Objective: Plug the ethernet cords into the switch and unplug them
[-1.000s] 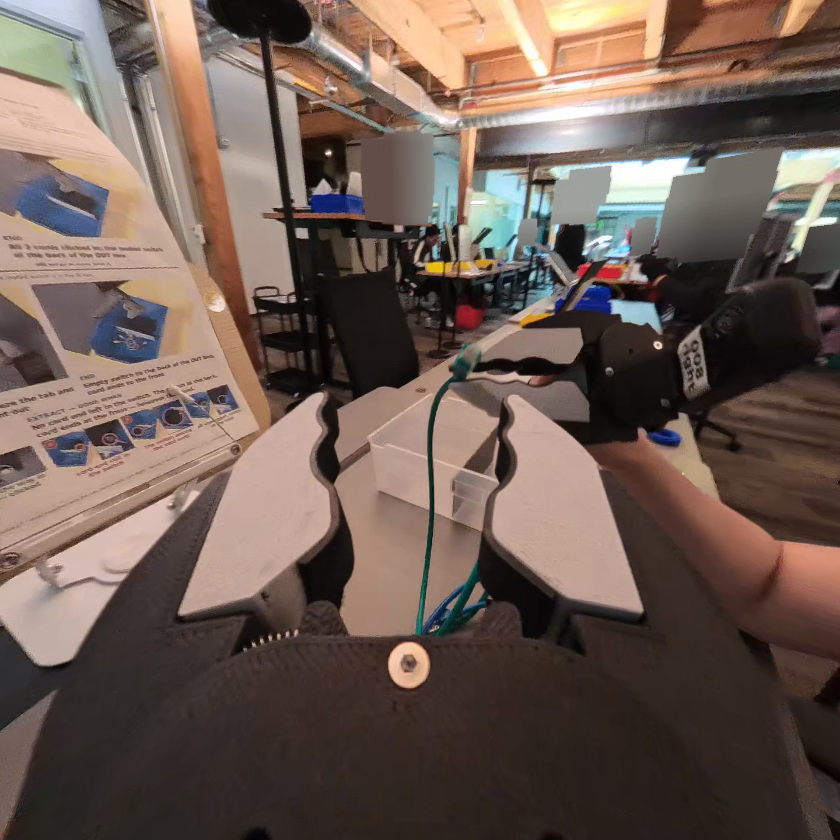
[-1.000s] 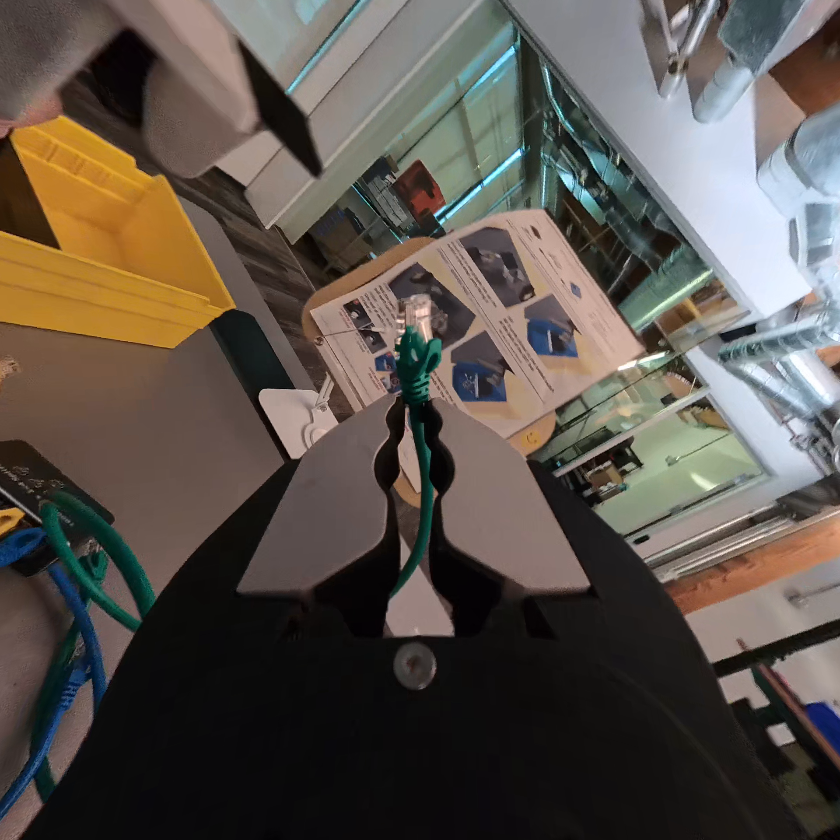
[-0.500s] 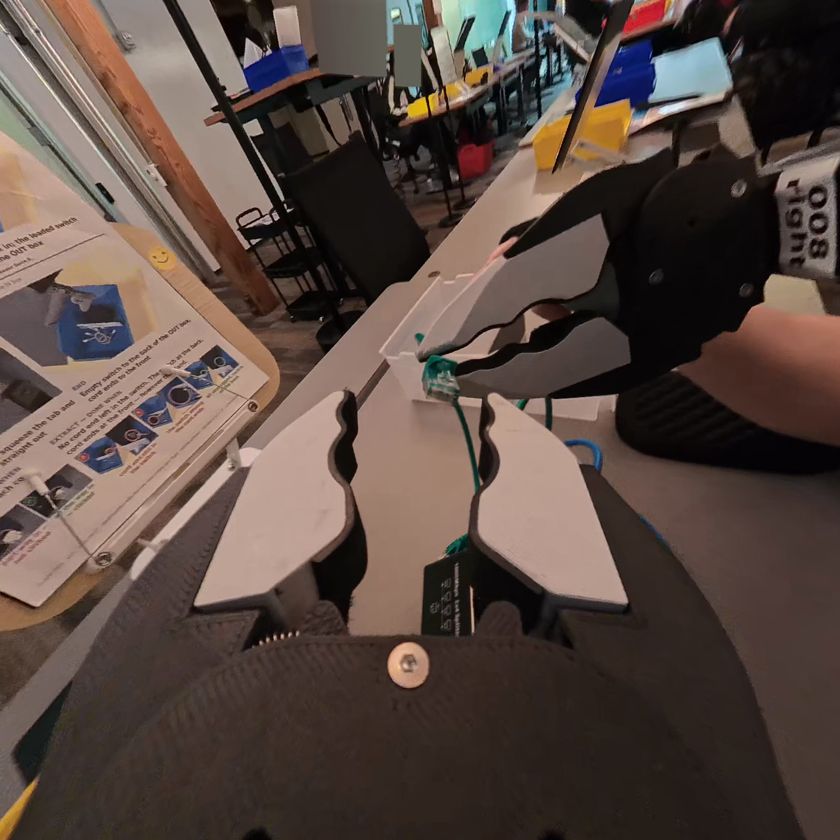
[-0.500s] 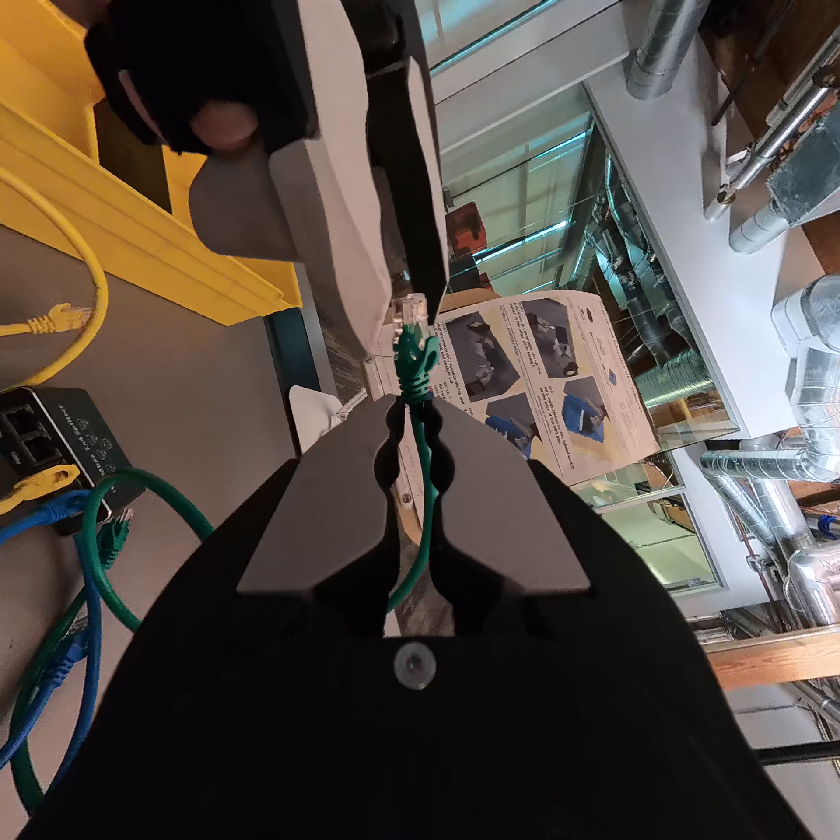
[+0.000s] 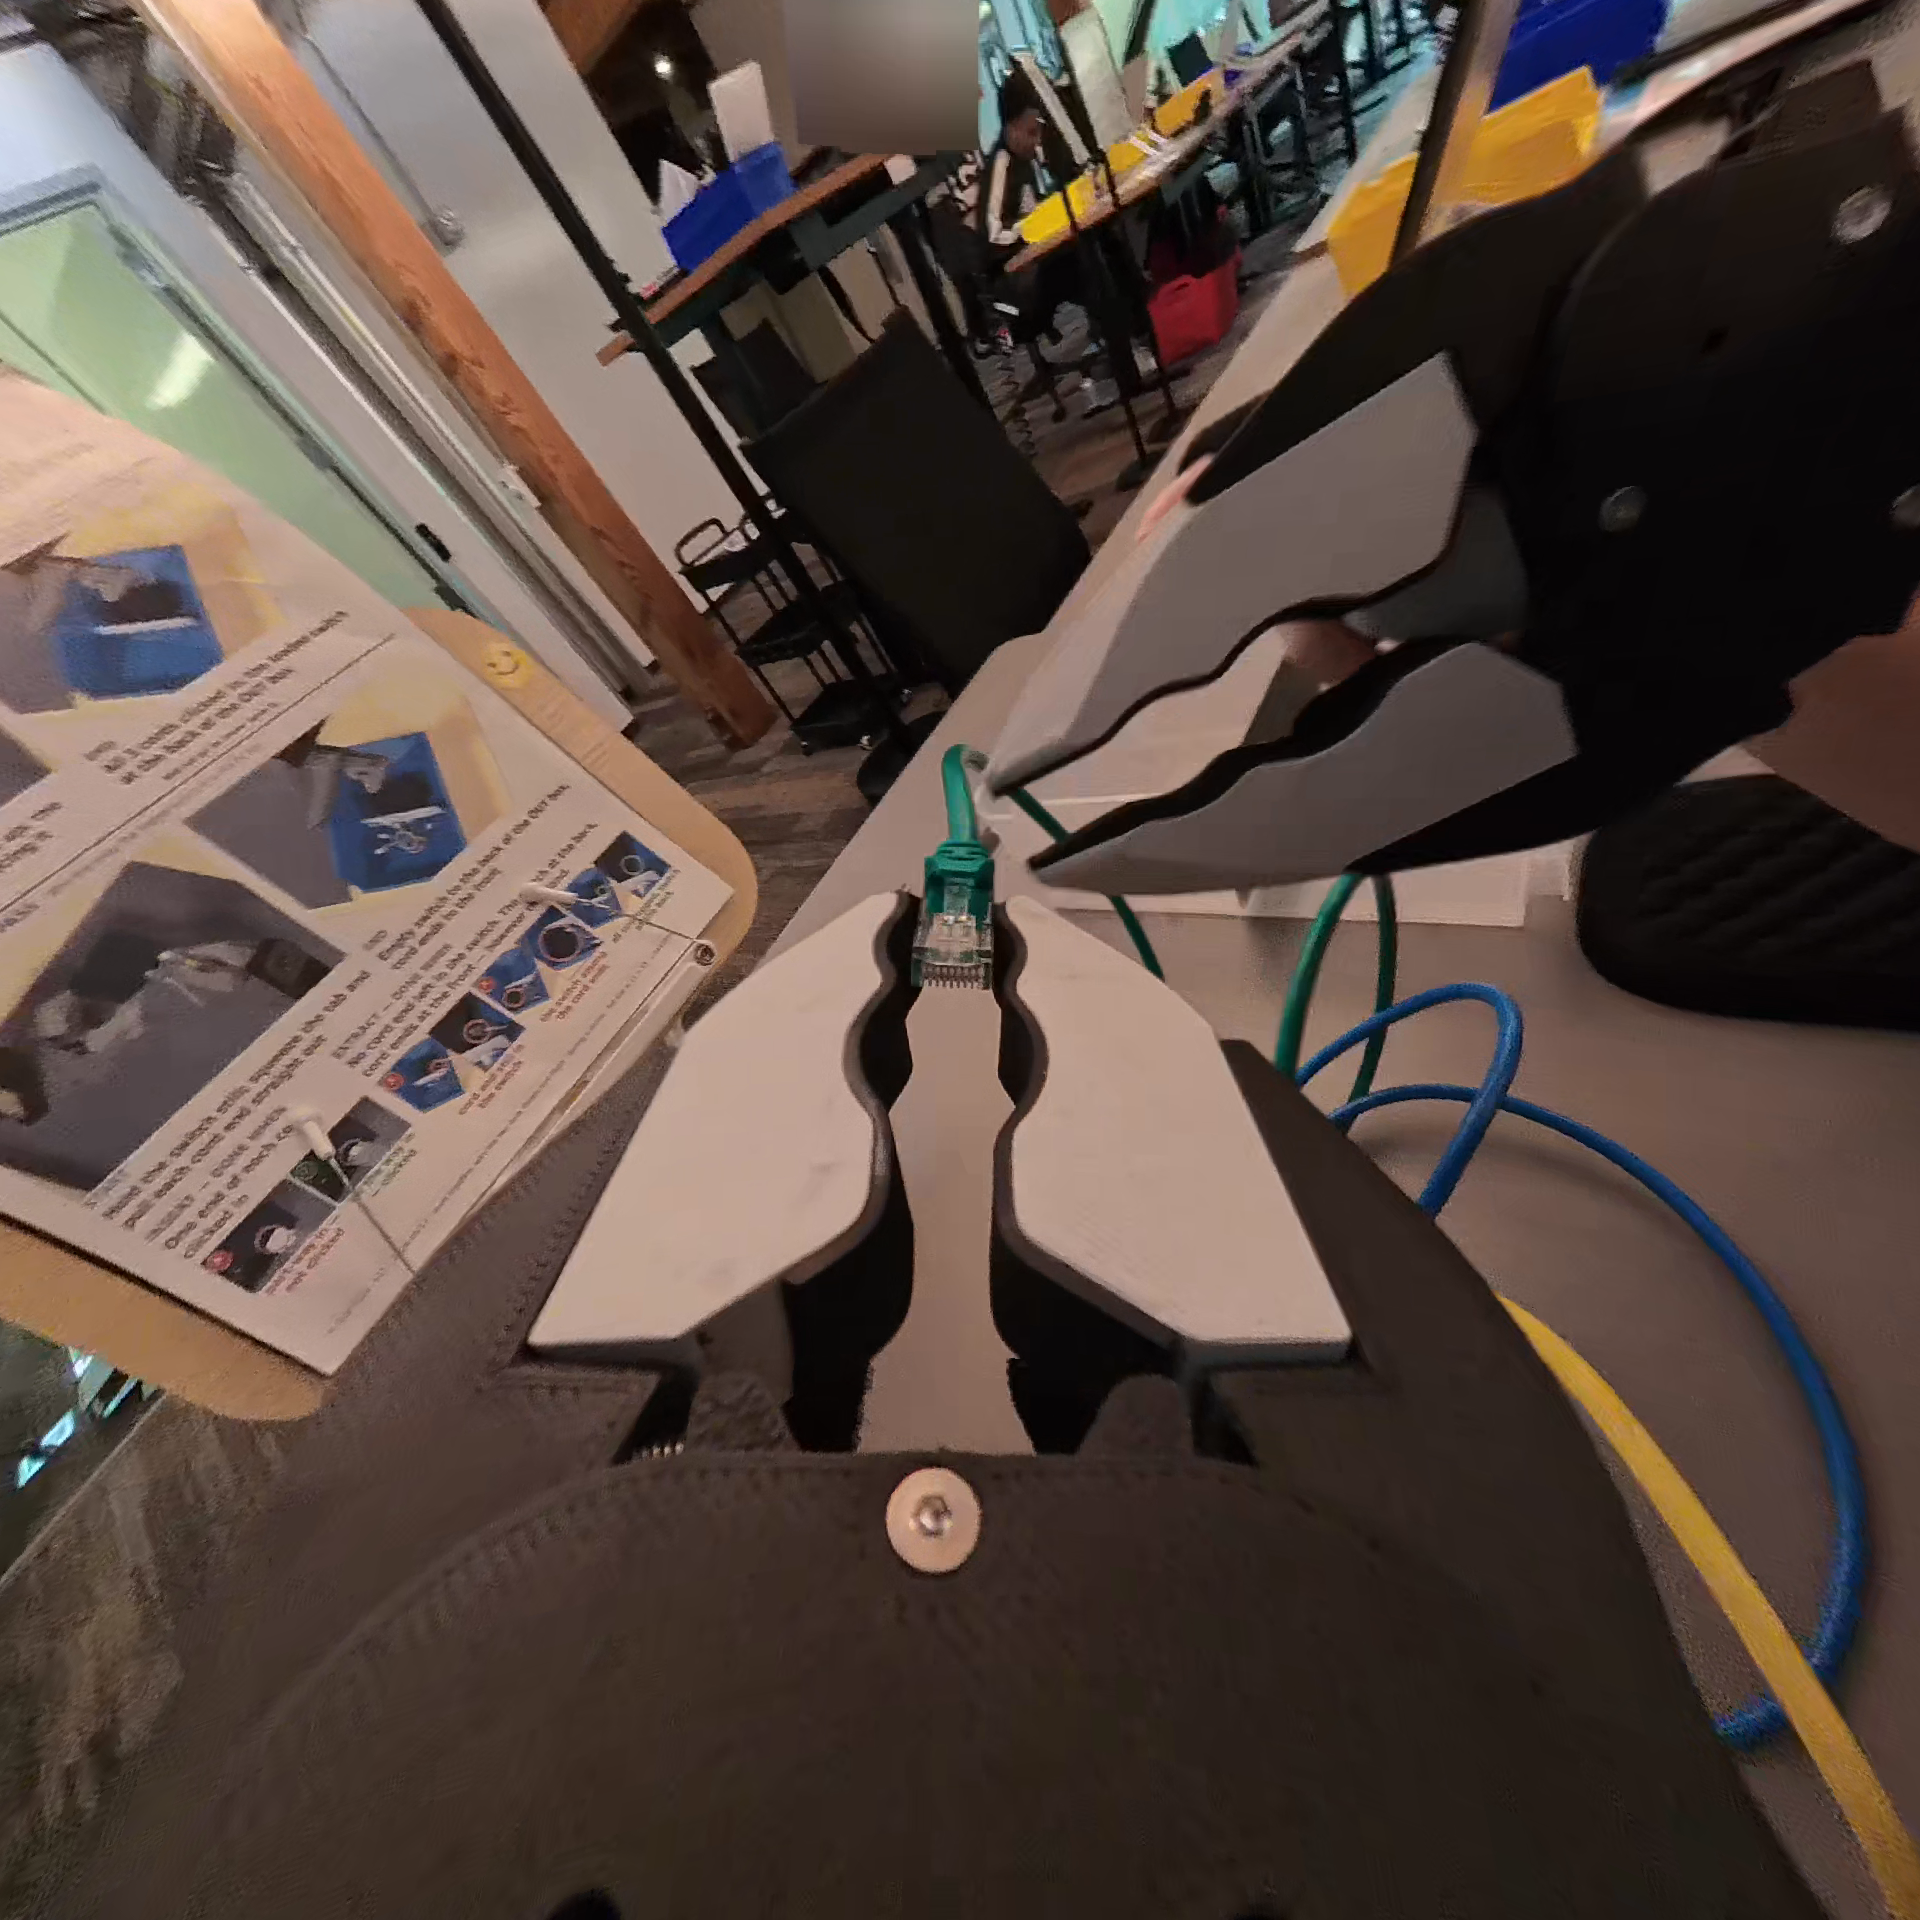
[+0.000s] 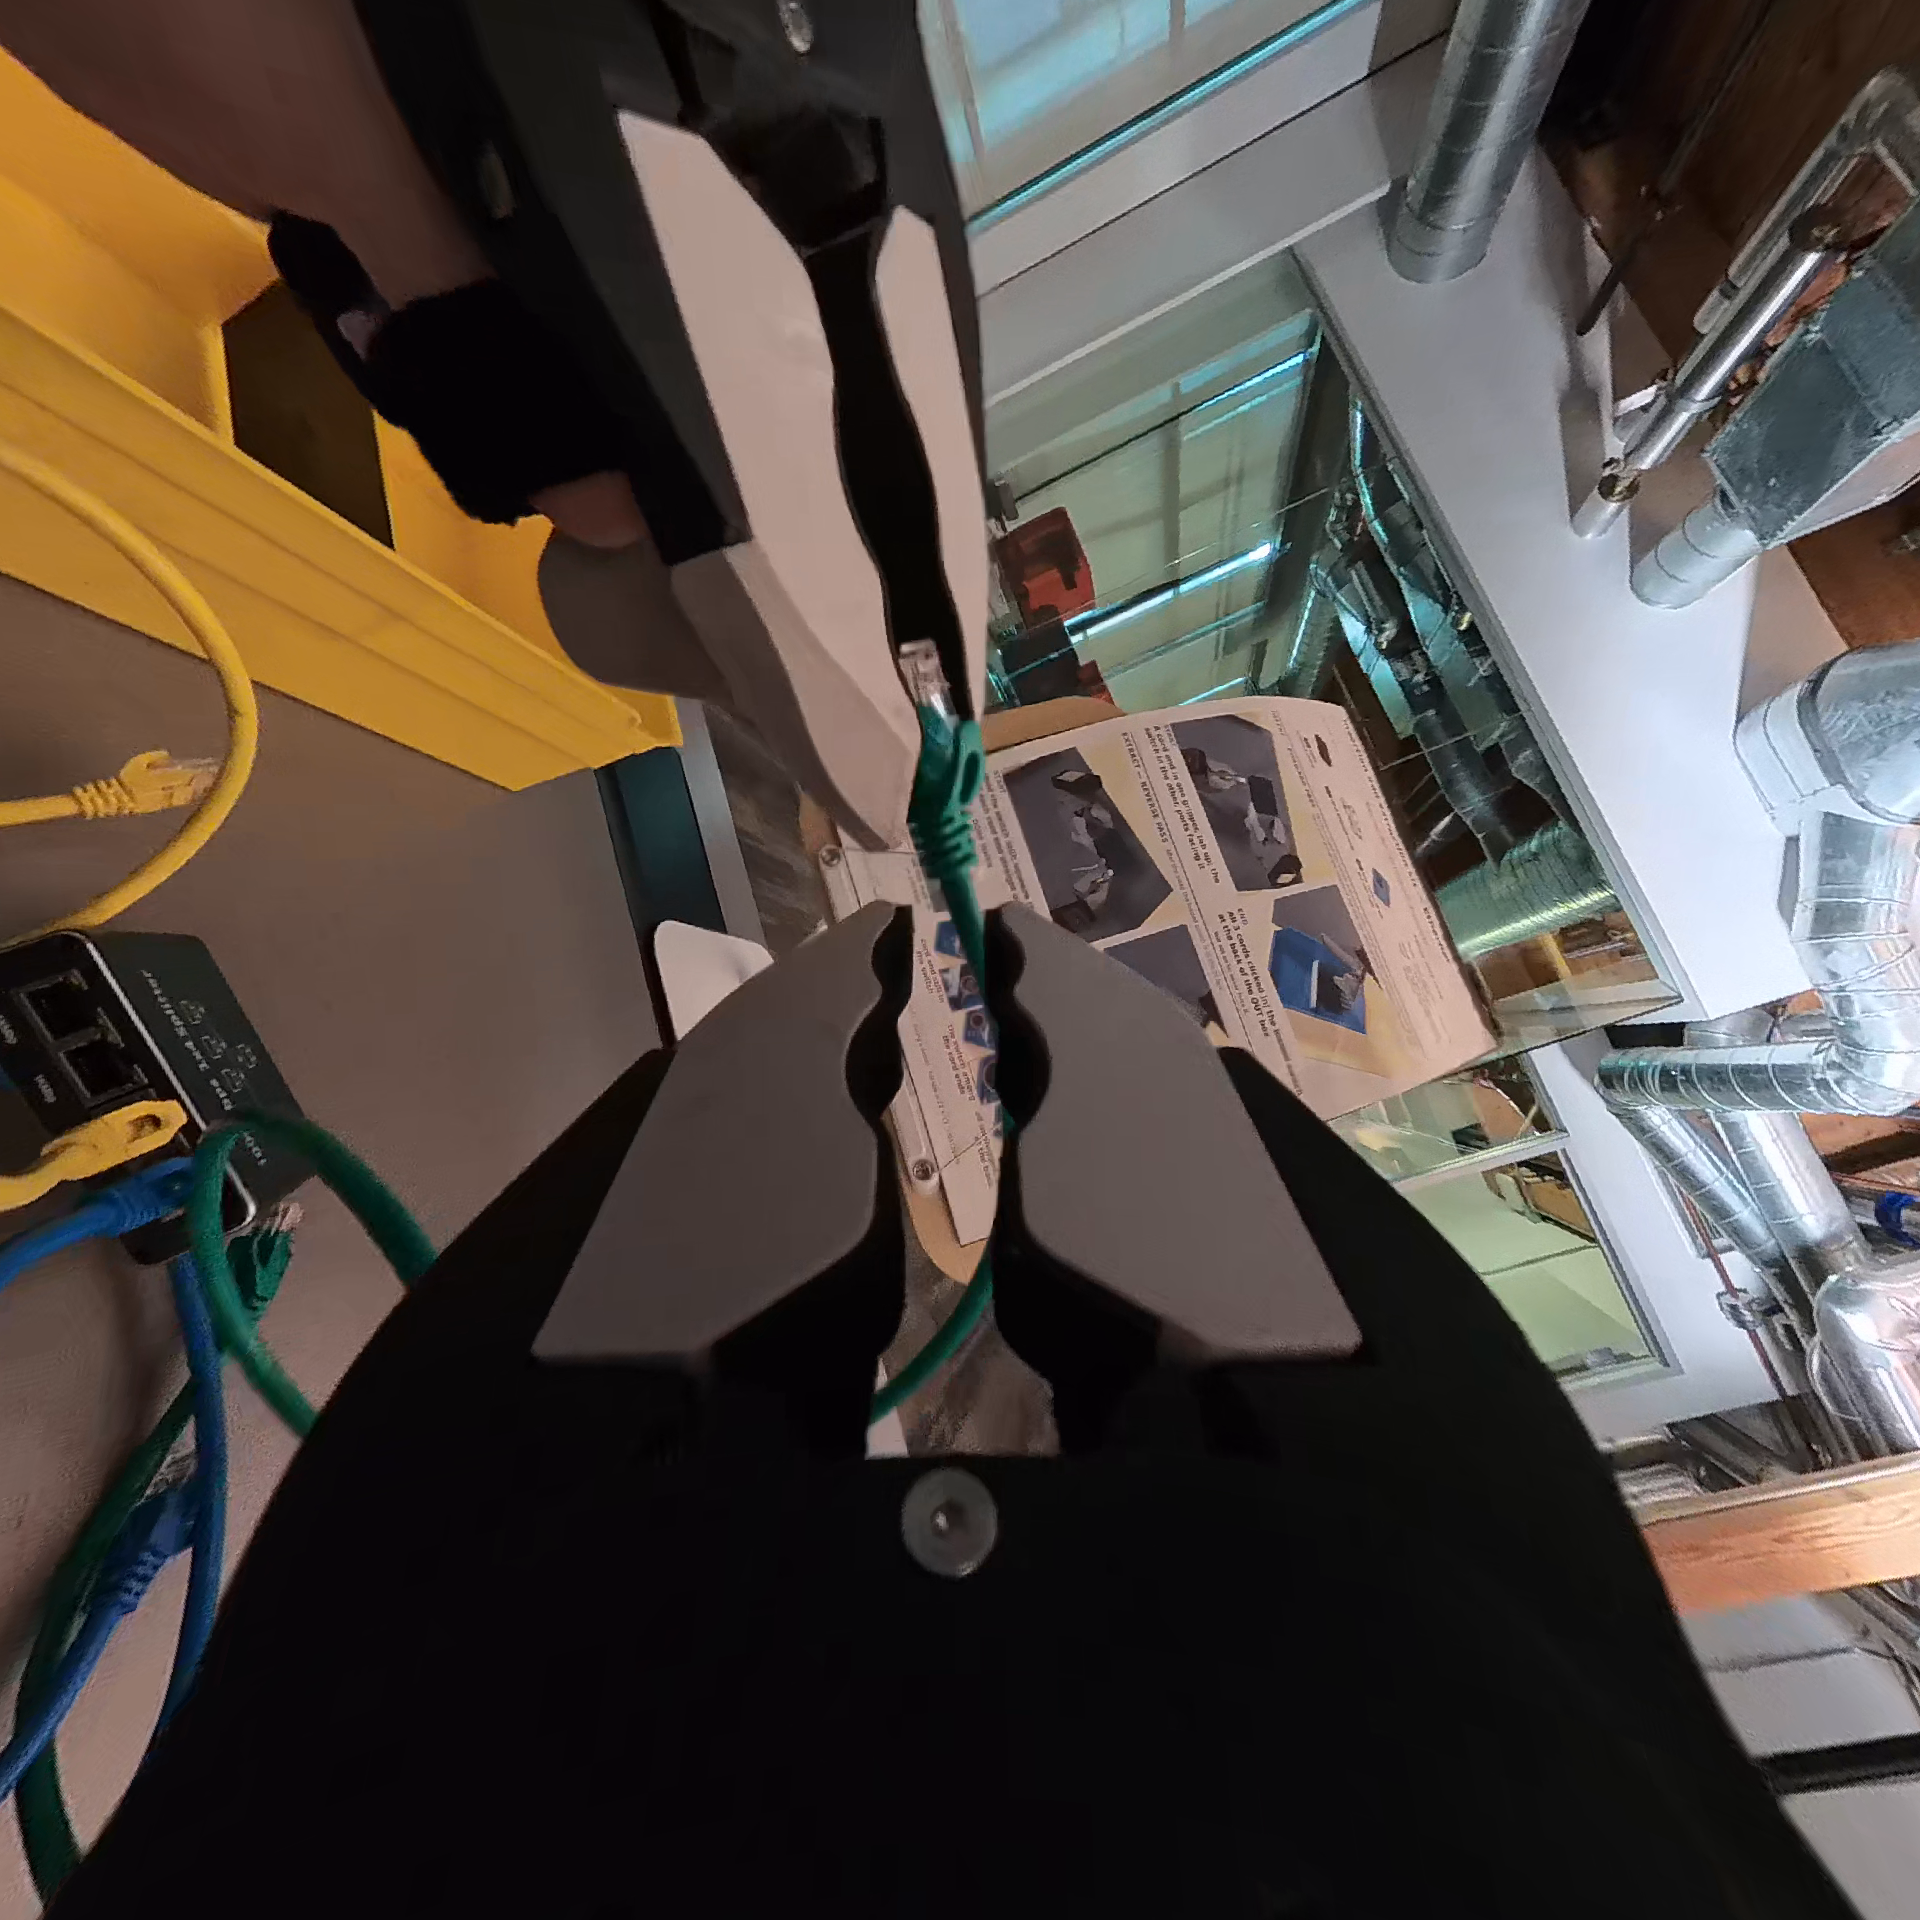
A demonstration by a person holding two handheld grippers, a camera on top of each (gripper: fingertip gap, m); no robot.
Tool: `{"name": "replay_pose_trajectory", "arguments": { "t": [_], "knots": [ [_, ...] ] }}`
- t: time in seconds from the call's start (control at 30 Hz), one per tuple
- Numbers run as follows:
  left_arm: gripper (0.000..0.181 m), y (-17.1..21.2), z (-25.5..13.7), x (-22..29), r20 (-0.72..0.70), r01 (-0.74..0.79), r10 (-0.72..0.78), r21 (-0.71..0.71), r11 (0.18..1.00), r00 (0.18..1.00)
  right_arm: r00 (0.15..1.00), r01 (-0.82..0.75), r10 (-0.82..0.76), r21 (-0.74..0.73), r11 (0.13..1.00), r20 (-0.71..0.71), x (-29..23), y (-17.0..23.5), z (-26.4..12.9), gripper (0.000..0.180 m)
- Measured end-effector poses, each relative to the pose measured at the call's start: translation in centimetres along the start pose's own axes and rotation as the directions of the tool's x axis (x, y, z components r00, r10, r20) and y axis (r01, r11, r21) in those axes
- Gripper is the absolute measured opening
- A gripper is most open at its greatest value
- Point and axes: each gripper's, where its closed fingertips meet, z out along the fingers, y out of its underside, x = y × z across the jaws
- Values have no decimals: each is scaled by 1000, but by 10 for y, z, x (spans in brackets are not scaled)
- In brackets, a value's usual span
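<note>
A green ethernet cord ends in a clear plug (image 5: pixel 951 930) with a green boot. My left gripper (image 5: pixel 951 904) is shut on that plug, which points back toward the camera. My right gripper (image 6: pixel 945 914) is slightly open, and the green cord (image 6: pixel 971 966) runs loosely between its fingers. The plug (image 6: pixel 925 675) sits a short way beyond the right gripper's tips, held in the left gripper (image 6: pixel 930 727). In the left wrist view the right gripper (image 5: pixel 1008 821) comes in from the right. The black switch (image 6: pixel 125 1039) lies on the grey table, with a yellow plug (image 6: pixel 94 1143) and a blue cord (image 6: pixel 156 1205) at its ports.
A yellow bin (image 6: pixel 260 520) stands behind the switch, with a loose yellow plug (image 6: pixel 156 779) in front of it. An instruction sheet on a board (image 5: pixel 312 935) stands at the table's left edge. Blue (image 5: pixel 1507 1039) and yellow (image 5: pixel 1714 1558) cords loop on the table. Left tips and right tips are each some 20 centimetres from the black switch (image 6: pixel 125 1039).
My left gripper has closed from wide open onto the green plug. My right gripper brought the plug down to it, then loosened, and the plug now sits farther beyond its tips.
</note>
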Motion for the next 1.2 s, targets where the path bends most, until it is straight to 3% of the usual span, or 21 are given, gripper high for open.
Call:
{"name": "replay_pose_trajectory", "arguments": {
  "t": [0.07,0.1,0.2,0.37,0.57,0.73,0.8,1.03,1.2],
  "knots": [
    [12,1,-3,-7,22,41,-41,-1,999,999,997,-58,56,28,998,54,2,-6,-8,13],
    [12,1,-5,-11,29,62,-63,8,998,998,982,-125,117,45,991,149,-6,-11,-13,12],
    [12,-9,-12,-17,24,141,-143,77,987,989,784,-400,358,-29,916,506,-48,-26,-23,18],
    [12,-32,-24,4,-119,203,-187,148,968,975,661,-629,592,-91,772,461,-58,-14,15,27],
    [12,-48,-29,28,-234,199,-158,161,967,959,537,-815,636,146,561,554,-17,-30,-4,30],
    [11,-52,-30,37,-298,224,-166,173,959,940,378,-926,551,295,237,744,24,-52,-48,32],
    [11,-51,-29,38,-302,228,-172,162,960,938,342,-939,548,261,223,763,23,-52,-48,31],
    [12,-50,-28,46,-343,222,-161,147,964,925,369,-928,542,267,259,755,21,-52,-49,15],
    [12,-44,-25,49,-357,221,-170,107,969,918,355,-929,535,225,294,767,16,-50,-49,16]
  ]
}}
